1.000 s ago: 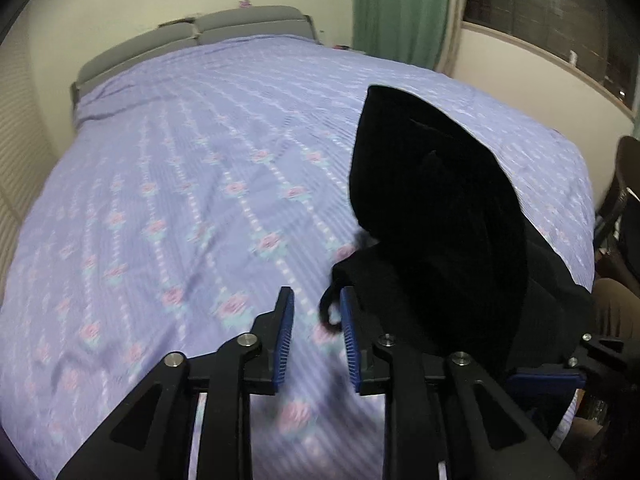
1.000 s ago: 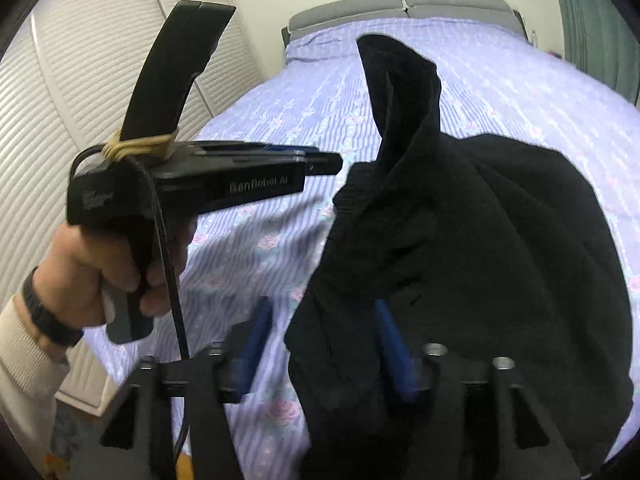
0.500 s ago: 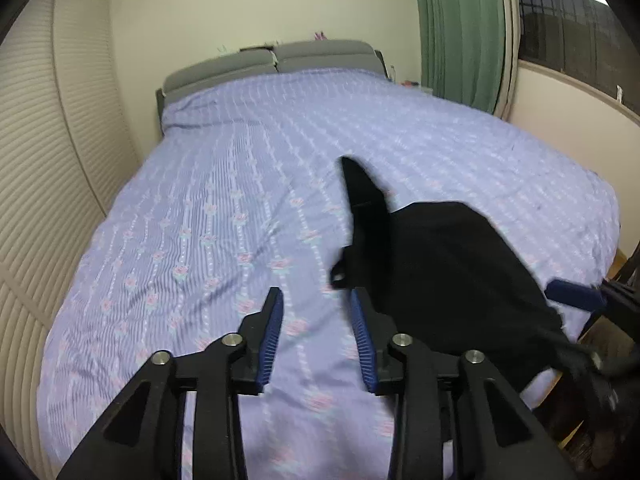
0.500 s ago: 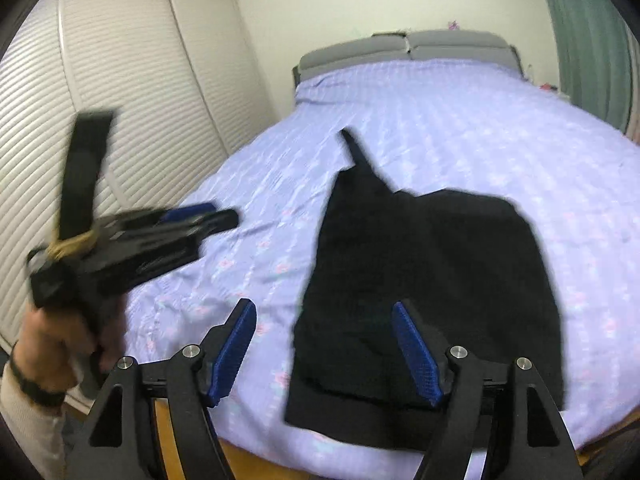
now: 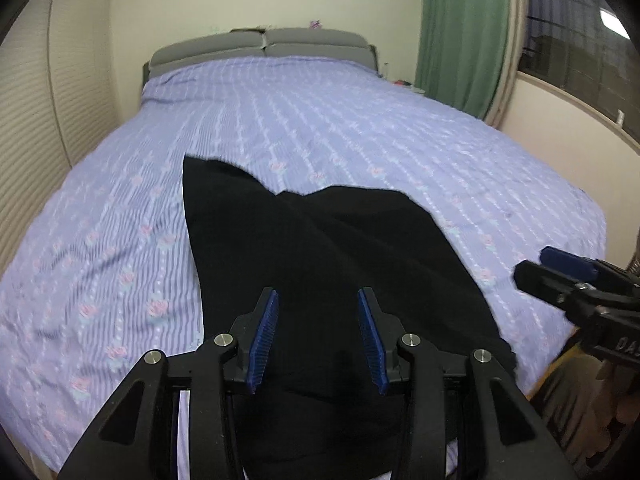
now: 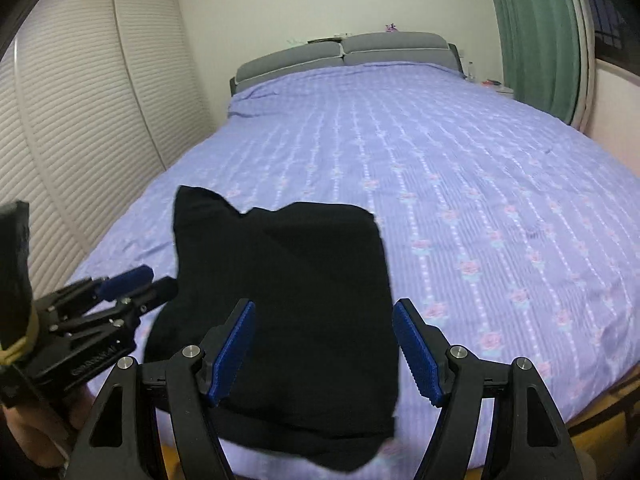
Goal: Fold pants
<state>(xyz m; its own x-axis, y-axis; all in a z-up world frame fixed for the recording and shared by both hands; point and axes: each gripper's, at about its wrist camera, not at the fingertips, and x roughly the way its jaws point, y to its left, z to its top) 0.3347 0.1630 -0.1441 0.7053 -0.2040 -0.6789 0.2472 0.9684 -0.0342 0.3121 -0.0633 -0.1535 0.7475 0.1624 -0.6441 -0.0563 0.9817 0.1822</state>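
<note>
The black pants (image 5: 320, 248) lie folded in a flat bundle on the near end of the bed, with one corner sticking out toward the headboard; they also show in the right wrist view (image 6: 288, 280). My left gripper (image 5: 318, 336) is open and empty, held above the near edge of the pants. My right gripper (image 6: 324, 348) is open wide and empty, also above the near edge. Each gripper shows from the side in the other's view, the right one (image 5: 568, 276) and the left one (image 6: 120, 284).
The bed (image 6: 460, 160) has a purple flowered sheet and a grey headboard (image 6: 344, 56). White louvred closet doors (image 6: 72, 120) stand on the left. A green curtain (image 5: 460, 36) and a window are on the right.
The right gripper let go of the pants and opened. The pants dropped and settled flat on the bed. Both grippers pulled back and rose; the left opened wider.
</note>
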